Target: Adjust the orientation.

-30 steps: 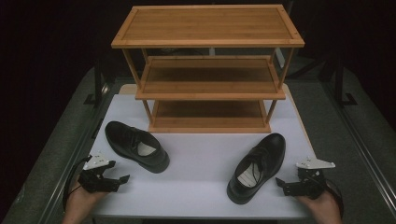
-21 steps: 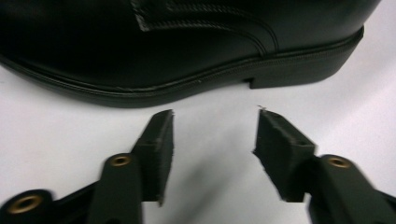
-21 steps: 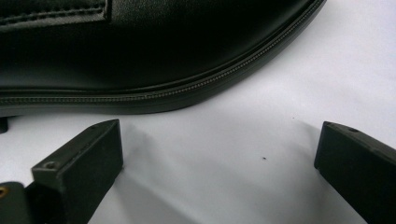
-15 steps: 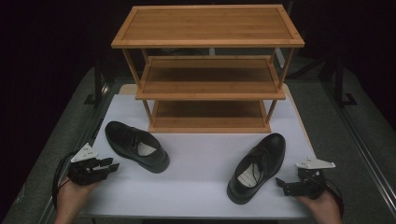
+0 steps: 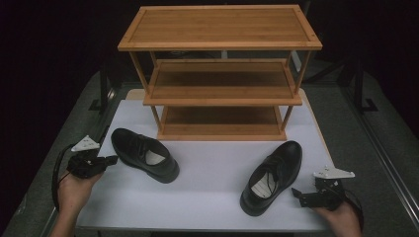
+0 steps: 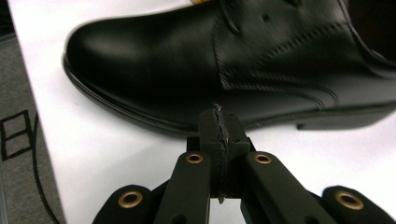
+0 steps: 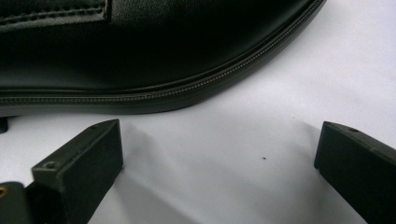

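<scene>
Left hand-held gripper (image 5: 112, 159): jaws just closed, pressed together with nothing between, beside the left black dress shoe (image 5: 144, 154) on the white tabletop (image 5: 207, 197). Right hand-held gripper (image 5: 295, 193): jaws apart, empty, near the right black dress shoe (image 5: 273, 176).

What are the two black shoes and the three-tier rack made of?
Left shoe and right shoe: probably smooth polished leather, judging by the soft sheen and stitched seams; synthetic is possible. Rack: light wood, maybe bamboo, with visible grain and a satin finish.
</scene>
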Action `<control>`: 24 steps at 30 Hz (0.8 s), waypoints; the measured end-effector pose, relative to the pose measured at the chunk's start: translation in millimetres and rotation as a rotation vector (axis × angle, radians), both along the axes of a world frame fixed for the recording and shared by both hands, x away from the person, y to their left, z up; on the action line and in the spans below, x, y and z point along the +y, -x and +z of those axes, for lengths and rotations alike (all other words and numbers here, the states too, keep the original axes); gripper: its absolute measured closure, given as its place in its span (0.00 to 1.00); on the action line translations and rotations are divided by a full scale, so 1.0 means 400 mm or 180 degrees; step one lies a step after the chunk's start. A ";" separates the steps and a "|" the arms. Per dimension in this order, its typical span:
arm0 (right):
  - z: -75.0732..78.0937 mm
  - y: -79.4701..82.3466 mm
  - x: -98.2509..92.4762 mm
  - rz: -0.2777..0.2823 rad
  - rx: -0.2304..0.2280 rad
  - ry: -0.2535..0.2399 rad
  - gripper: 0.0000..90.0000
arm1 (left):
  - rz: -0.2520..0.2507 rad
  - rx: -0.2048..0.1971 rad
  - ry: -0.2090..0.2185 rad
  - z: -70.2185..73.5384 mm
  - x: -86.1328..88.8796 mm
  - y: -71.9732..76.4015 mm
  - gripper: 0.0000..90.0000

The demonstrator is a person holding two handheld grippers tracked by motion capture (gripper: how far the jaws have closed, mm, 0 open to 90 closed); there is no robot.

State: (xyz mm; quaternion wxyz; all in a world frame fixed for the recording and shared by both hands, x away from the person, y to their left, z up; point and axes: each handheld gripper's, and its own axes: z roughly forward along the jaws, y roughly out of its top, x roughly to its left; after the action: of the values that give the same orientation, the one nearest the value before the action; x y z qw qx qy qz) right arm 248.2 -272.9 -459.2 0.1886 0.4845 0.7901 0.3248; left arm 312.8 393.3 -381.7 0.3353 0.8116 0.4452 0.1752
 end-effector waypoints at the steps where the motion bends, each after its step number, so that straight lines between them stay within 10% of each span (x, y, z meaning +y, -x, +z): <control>1: 0.000 0.000 0.000 0.0000 0.0001 0.0000 0.01 | 0.0000 0.0000 0.0000 0.000 0.000 0.000 1.00; 24: 0.000 0.000 0.000 0.0001 0.0003 0.0000 0.01 | 0.0350 -0.0092 -0.0171 0.030 0.091 -0.237 1.00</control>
State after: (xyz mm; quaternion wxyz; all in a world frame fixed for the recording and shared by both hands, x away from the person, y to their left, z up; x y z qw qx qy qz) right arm 248.3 -272.9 -459.2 0.1881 0.4846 0.7902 0.3246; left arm 407.6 429.8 -369.5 0.3096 0.7920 0.4793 0.2170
